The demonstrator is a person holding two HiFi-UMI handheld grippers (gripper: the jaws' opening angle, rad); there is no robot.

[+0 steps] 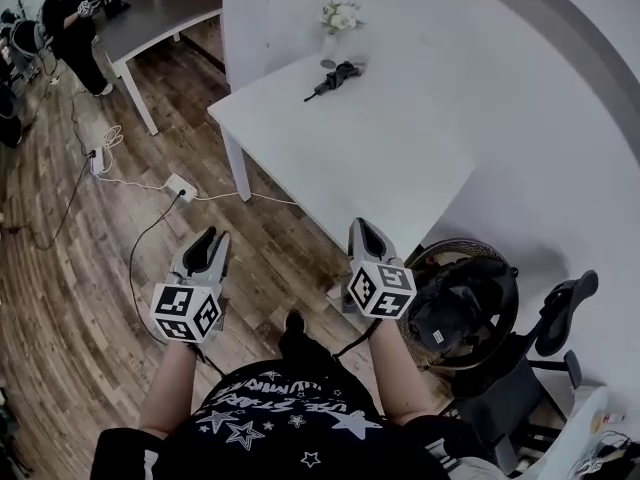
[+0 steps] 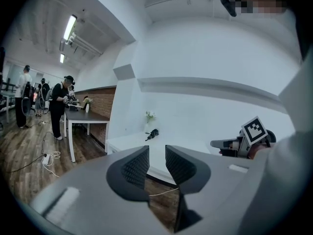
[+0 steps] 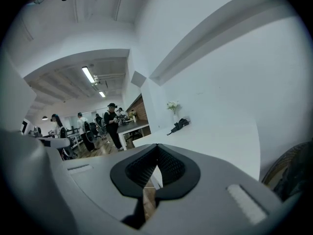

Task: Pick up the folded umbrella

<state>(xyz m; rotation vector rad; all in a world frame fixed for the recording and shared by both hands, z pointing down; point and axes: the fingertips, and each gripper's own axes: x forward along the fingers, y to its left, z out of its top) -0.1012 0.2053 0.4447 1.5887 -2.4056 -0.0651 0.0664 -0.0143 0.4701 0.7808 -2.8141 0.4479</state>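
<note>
The folded black umbrella (image 1: 333, 78) lies at the far end of the white table (image 1: 370, 158), beside a vase of white flowers (image 1: 338, 18). Both grippers hover over the wooden floor short of the table's near edge, far from the umbrella. My left gripper (image 1: 211, 236) has a narrow gap between its jaws and nothing in it; its own view shows the umbrella (image 2: 152, 134) small and far beyond the left gripper (image 2: 156, 161). My right gripper (image 1: 362, 226) has its tips touching and holds nothing; the umbrella (image 3: 178, 125) lies well past the right gripper (image 3: 157, 150).
A black office chair with a dark bag (image 1: 460, 303) stands right of the right gripper. A power strip with cables (image 1: 180, 186) lies on the floor to the left. A grey table (image 1: 160, 18) and a standing person (image 1: 75, 23) are at the far left. A white wall runs behind the table.
</note>
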